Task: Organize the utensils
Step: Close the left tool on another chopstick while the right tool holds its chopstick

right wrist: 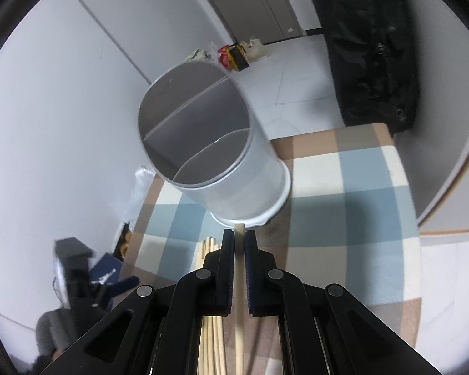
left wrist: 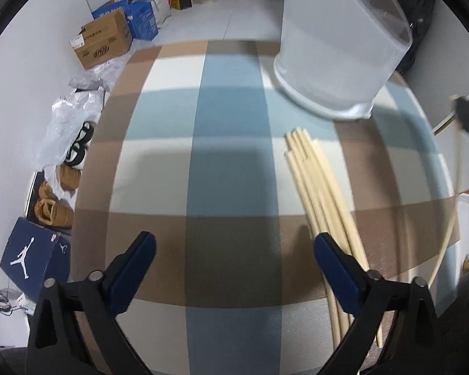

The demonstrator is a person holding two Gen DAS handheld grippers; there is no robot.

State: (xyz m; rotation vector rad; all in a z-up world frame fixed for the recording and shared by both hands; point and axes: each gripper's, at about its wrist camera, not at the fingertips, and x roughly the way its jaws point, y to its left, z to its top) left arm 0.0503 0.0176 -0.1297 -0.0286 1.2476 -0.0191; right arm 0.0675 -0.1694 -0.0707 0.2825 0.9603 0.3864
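Right wrist view: the right claw [right wrist: 239, 240] is closed almost fully on a single chopstick [right wrist: 239, 281], whose blunt tip pokes out just short of the base of the utensil holder [right wrist: 215, 143], a pale three-compartment cylinder standing on the checked desk [right wrist: 353, 218]. The left claw [left wrist: 234, 247] is spread wide with nothing in it, low over the desk just beside the chopstick bundle [left wrist: 315, 184], which lies flat near the holder. The grip is a thin one on a smooth, round stick, so it could swivel or slip as it is tipped upright. A tip meeting the holder's rim or one of the dividers could push the light holder over, since nothing steadies it. The left claw, so close to the bundle, could scatter it with a careless sweep. The stick's far end runs out of frame below the claw. The bundle's count is hard to tell, and motion blur softens the holder in the left wrist view.
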